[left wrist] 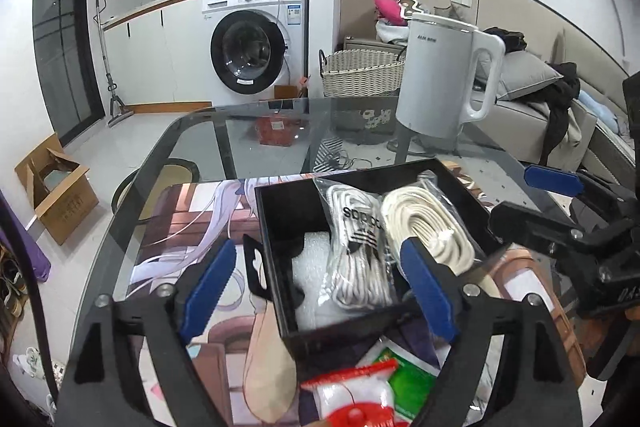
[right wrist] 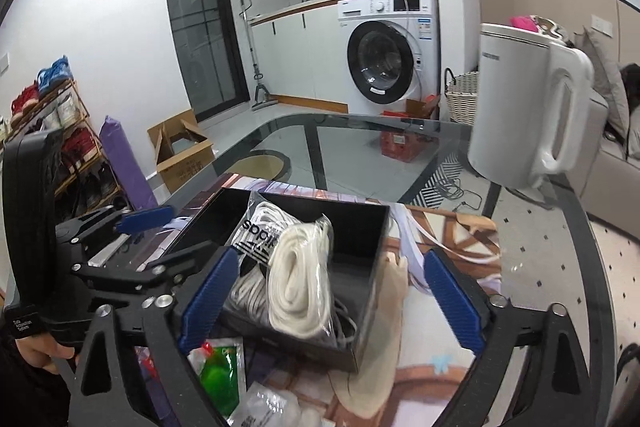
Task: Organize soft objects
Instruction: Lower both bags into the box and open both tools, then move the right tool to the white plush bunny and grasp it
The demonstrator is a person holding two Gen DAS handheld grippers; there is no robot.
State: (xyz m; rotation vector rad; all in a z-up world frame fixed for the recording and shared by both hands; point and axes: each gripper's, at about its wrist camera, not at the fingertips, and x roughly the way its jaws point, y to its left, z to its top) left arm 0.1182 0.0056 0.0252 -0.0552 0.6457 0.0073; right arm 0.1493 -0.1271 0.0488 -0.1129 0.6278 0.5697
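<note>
A black open box (left wrist: pixel 276 227) (right wrist: pixel 376 227) sits on a printed mat on the glass table. Inside it lie a clear bag of white laces with black lettering (left wrist: pixel 356 247) (right wrist: pixel 256 231), a bagged coil of cream cord (left wrist: pixel 424 223) (right wrist: pixel 296 283) and a sheet of bubble wrap (left wrist: pixel 312 271). My left gripper (left wrist: pixel 318 291) (right wrist: pixel 160 235) is open, its blue pads apart on either side of the box's near end. My right gripper (right wrist: pixel 330 299) (left wrist: pixel 536 199) is open wide over the box's near corner, and its pads touch nothing.
A white kettle (left wrist: pixel 440 75) (right wrist: pixel 520 107) stands at the far side of the glass table (left wrist: pixel 240 131) (right wrist: pixel 360 135). Near me lie a red-and-white packet (left wrist: pixel 352 387), a green packet (left wrist: pixel 412 379) (right wrist: pixel 220 367) and a clear bag (right wrist: pixel 264 407). A hand (right wrist: pixel 40 351) holds the left gripper.
</note>
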